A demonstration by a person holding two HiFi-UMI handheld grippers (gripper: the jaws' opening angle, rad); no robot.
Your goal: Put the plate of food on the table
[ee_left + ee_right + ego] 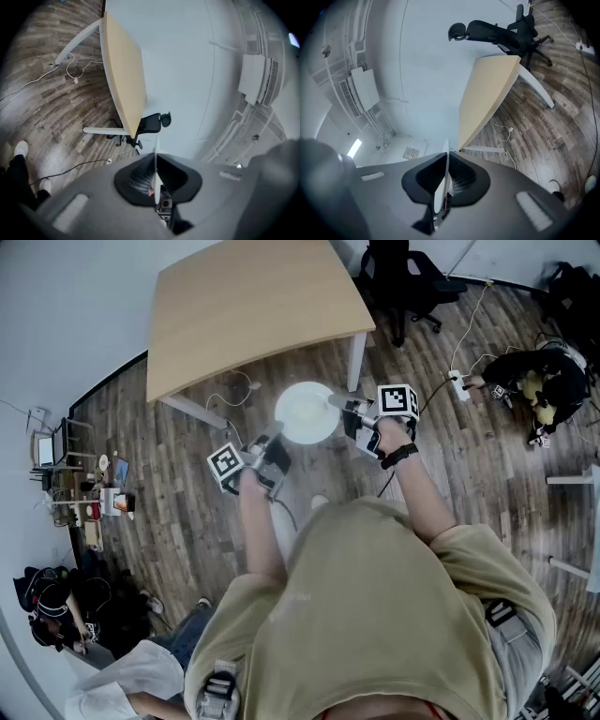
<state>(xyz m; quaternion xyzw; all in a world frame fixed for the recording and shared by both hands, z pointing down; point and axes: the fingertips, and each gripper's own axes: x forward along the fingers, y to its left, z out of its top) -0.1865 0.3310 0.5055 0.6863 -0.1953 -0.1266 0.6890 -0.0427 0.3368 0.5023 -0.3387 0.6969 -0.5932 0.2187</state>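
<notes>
A round white plate (306,412) hangs in the air over the wood floor, just in front of the light wooden table (253,306). My left gripper (265,448) is shut on its near-left rim and my right gripper (352,412) is shut on its right rim. In the left gripper view the plate (156,176) shows edge-on as a thin white line between the closed jaws of the left gripper (156,190), with the table (124,79) beyond. The right gripper view shows the same plate edge (440,190) clamped in the right gripper (441,199), table (485,98) ahead. What lies on the plate is too pale to make out.
A black office chair (403,282) stands at the table's far right corner. Cables and a power strip (457,382) lie on the floor. A person (539,381) crouches at the right, others sit at the lower left. Clutter (94,498) lines the left wall.
</notes>
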